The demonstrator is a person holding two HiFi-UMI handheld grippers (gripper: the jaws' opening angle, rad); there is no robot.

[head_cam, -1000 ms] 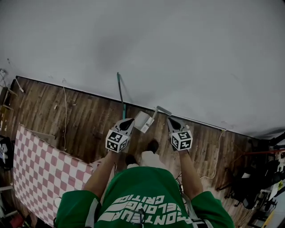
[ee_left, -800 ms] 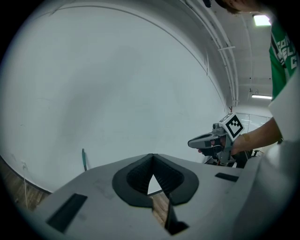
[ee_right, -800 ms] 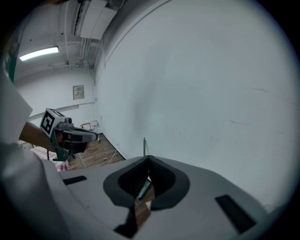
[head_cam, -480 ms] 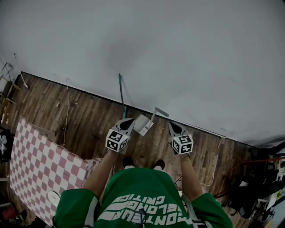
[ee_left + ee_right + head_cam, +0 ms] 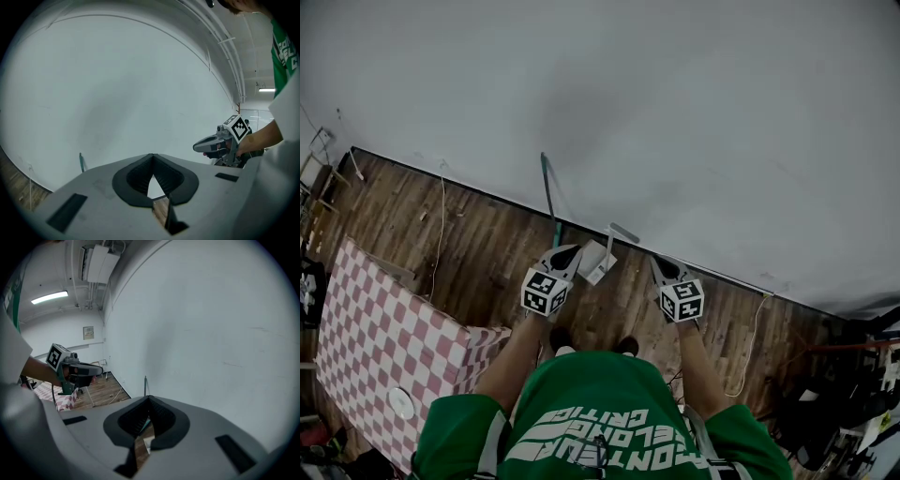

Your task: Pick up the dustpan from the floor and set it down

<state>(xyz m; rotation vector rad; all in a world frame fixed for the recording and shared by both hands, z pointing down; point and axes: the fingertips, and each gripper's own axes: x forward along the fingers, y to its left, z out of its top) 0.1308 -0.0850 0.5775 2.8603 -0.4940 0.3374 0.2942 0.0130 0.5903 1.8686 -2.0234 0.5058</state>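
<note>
A white dustpan (image 5: 597,261) stands on the wooden floor near the wall, its thin handle rising to a grey grip (image 5: 624,232). My left gripper (image 5: 570,250) hovers just left of the pan, apart from it, jaws shut and holding nothing. In the left gripper view its tips (image 5: 151,157) meet, with wall ahead. My right gripper (image 5: 658,262) hangs to the right of the dustpan, also shut and holding nothing. In its own view the right gripper (image 5: 149,398) shows a sliver of white and floor behind the jaws.
A green broom handle (image 5: 548,197) leans on the white wall (image 5: 675,112) left of the dustpan. A pink-checked table (image 5: 384,328) with a white plate (image 5: 399,403) stands at the left. Cables (image 5: 441,225) lie on the floor, and dark clutter (image 5: 853,394) fills the right.
The person has stepped toward the wall and both grippers have moved forward. The dustpan now sits closer to the left gripper's tip. Both jaws stay shut.
</note>
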